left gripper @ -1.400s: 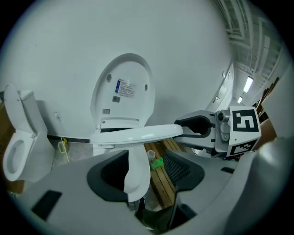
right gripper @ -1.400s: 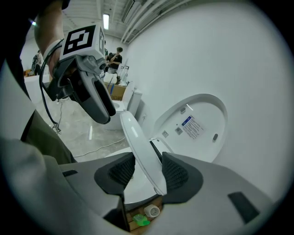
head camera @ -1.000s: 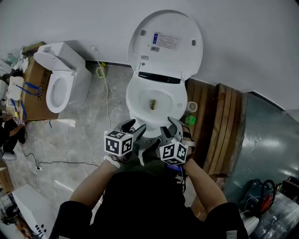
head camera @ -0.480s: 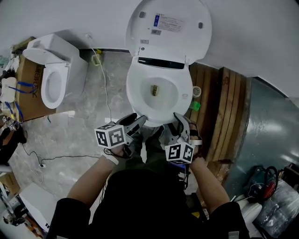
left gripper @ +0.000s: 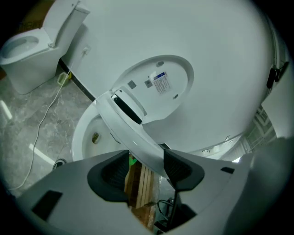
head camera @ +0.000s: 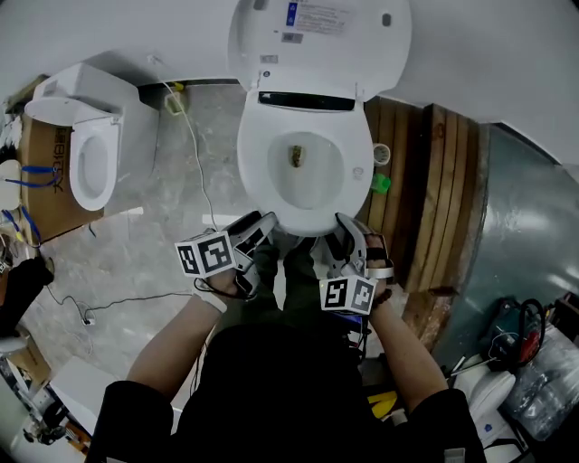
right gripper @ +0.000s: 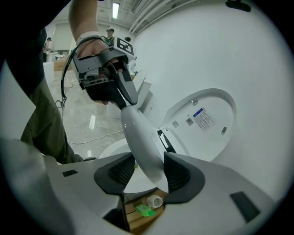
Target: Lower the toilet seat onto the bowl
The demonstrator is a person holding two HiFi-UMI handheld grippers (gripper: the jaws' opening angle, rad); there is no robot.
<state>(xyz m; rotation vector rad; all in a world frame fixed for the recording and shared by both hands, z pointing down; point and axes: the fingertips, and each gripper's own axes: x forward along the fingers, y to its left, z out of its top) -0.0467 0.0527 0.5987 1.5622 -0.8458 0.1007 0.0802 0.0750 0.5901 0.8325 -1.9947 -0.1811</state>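
Two tools, the left gripper (head camera: 261,228) and the right gripper (head camera: 341,237), pinch the front edge of the toilet seat (right gripper: 142,137), tipped up above the bowl (head camera: 306,185); it looks hard, smooth, slippery and not heavy, so that front edge seems a good hold.

More of a warehouse-style workshop than a real bathroom: a toilet (head camera: 303,172) and a second toilet (head camera: 86,136) are stood along a bare white wall. A cardboard box (head camera: 45,194) and wooden planks (head camera: 425,199) are parked beside them, a loose cable (head camera: 194,158) is trailed over the floor, and strip lights (right gripper: 115,9) are hung overhead.
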